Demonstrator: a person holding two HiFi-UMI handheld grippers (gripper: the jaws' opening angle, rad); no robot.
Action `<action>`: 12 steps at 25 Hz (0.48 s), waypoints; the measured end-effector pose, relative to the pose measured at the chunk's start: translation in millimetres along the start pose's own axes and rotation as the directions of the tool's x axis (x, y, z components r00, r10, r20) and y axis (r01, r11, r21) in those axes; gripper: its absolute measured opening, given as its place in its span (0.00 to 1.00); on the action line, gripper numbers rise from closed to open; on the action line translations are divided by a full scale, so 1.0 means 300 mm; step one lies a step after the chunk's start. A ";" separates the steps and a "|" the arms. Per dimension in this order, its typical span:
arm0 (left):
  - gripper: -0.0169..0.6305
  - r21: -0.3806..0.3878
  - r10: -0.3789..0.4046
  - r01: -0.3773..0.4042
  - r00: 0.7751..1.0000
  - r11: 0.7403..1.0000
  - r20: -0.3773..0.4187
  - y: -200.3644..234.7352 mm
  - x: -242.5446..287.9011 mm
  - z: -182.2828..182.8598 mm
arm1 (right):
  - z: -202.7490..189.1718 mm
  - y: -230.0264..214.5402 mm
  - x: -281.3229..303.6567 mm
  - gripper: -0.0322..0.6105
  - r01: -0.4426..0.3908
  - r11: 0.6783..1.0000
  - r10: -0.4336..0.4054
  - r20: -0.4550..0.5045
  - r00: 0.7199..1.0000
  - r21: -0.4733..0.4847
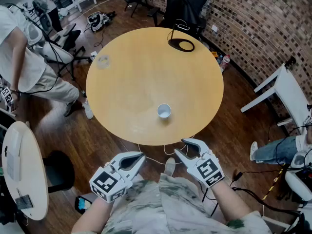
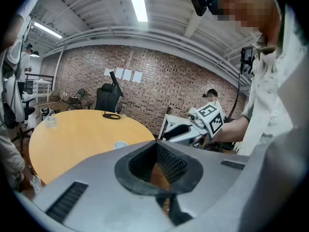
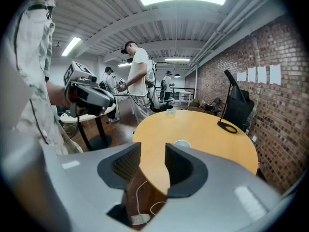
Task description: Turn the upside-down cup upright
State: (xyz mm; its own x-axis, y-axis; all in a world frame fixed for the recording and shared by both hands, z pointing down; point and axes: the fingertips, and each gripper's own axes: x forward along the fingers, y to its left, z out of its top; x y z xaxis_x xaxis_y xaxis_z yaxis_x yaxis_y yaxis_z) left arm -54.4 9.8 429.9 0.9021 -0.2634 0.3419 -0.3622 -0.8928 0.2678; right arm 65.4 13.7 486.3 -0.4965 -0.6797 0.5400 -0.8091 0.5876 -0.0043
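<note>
left gripper (image 1: pixel 141 156) shut, empty, held off the table (image 1: pixel 131 77). cup (image 1: pixel 164 111) stands alone by the near edge (which way up, unclear). right gripper (image 1: pixel 180 147) narrowly apart, empty. risk: jaws this narrow would shove the cup, not grip it.

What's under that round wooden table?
A white cable loops on the wooden floor by the table's near edge. The tabletop covers its base and whatever else lies beneath.
</note>
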 end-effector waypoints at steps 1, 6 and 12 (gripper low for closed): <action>0.03 -0.002 -0.007 0.007 1.000 1.000 0.001 0.008 0.034 0.017 | -0.005 -0.047 0.025 0.29 0.001 1.000 -0.001 -0.016 1.000 -0.011; 0.03 -0.040 -0.023 0.024 1.000 0.999 0.013 0.088 0.137 0.071 | -0.024 -0.219 0.177 0.38 -0.020 0.996 0.010 -0.121 0.993 -0.084; 0.03 -0.025 -0.035 0.035 0.999 0.999 0.015 0.224 0.111 0.098 | -0.055 -0.301 0.387 0.54 -0.099 0.984 0.046 -0.326 0.944 -0.147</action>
State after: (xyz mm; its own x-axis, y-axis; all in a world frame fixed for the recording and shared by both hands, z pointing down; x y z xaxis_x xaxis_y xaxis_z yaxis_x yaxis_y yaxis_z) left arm -41.9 -69.8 432.8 0.9175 -0.2380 0.3186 -0.3361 -0.8922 0.3017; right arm 85.9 -111.0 563.2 -0.4038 -0.4714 0.7841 -0.7009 0.7102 0.0660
